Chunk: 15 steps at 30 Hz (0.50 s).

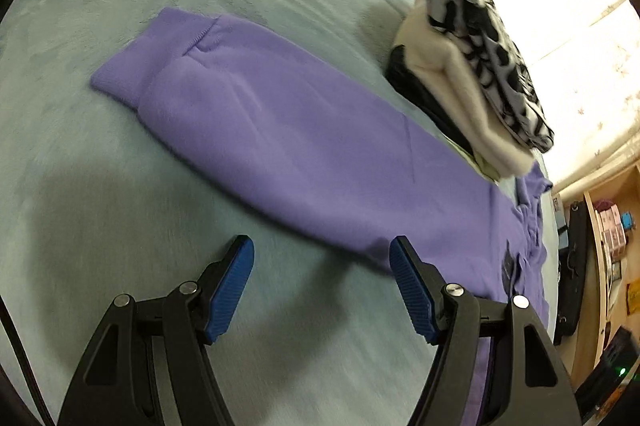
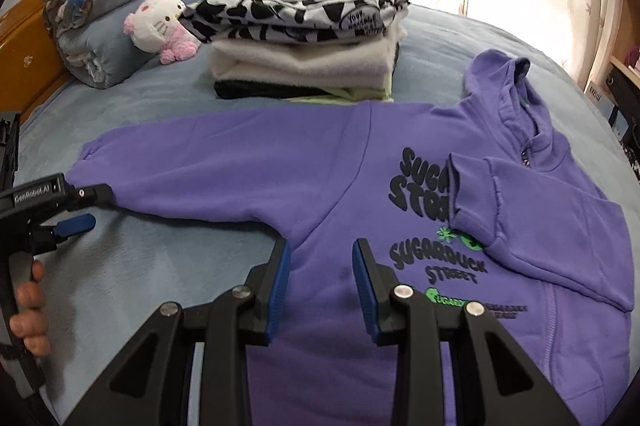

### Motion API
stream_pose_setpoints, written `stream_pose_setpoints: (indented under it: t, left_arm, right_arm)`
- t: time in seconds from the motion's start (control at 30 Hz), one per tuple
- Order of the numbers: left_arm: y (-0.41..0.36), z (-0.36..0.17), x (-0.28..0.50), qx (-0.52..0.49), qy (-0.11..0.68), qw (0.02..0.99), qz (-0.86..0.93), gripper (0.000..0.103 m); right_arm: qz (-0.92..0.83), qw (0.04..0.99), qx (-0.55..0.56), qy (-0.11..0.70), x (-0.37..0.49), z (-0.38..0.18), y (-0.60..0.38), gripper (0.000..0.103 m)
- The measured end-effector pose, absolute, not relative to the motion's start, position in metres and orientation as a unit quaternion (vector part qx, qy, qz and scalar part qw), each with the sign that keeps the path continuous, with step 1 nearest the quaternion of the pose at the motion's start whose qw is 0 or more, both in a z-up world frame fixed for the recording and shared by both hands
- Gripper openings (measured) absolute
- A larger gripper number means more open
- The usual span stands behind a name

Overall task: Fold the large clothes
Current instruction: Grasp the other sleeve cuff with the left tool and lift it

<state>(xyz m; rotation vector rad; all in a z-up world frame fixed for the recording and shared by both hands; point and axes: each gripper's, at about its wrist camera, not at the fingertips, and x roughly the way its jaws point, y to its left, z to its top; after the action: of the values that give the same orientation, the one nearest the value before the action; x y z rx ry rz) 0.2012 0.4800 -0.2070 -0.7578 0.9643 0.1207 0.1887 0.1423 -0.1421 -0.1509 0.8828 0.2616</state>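
Garment: purple fleece zip hoodie with black and green chest lettering (image 2: pixel 344 178), flat on grey-blue plush bed cover (image 2: pixel 132 266); one sleeve already folded across chest, other sleeve (image 1: pixel 256 130) stretched out sideways.
Left gripper (image 1: pixel 322 250): blue-padded jaws well apart, nothing between them; poised over bed cover just beside the outstretched sleeve's lower edge.
Right gripper (image 2: pixel 321 252): jaws partly open, empty; above hoodie body near the armpit seam.
Handling: soft, limp, thick fleece; likely light, prone to sag and bunch when lifted; not fragile.
Hold points: ribbed cuff (image 1: pixel 120 78) and sleeve edge near shoulder judged best for folding sleeve inward.
Neighbours: stack of folded clothes, black-and-white patterned top layer (image 2: pixel 304 14), touching sleeve's far edge; white and pink plush cat toy (image 2: pixel 160 26) well apart.
Obscured: hoodie hem cut off by gripper bodies; hood partly rumpled; lettering partly covered by folded sleeve; contact with fabric not determinable.
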Motion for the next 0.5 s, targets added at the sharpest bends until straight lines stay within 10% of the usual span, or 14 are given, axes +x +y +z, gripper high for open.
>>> stream_pose_setpoints:
  t: [0.2,0.33,0.5]
  left_arm:
    - [0.500,-0.216,0.230,-0.354,0.440,0.822,0.071,0.066]
    - [0.492,-0.215,0.244,-0.303,0.443,0.838,0.101,0.015]
    - [0.469,-0.189,0.241,-0.253,0.419,0.864,0.115,0.007]
  right_arm:
    - [0.119,0.887,-0.061,0.442,0.202,-0.157,0.136,0.032]
    - [0.117,0.882,-0.048,0.454,0.206,-0.165,0.130,0.032]
    - [0.116,0.881,-0.033,0.457,0.205,-0.163,0.122,0.032]
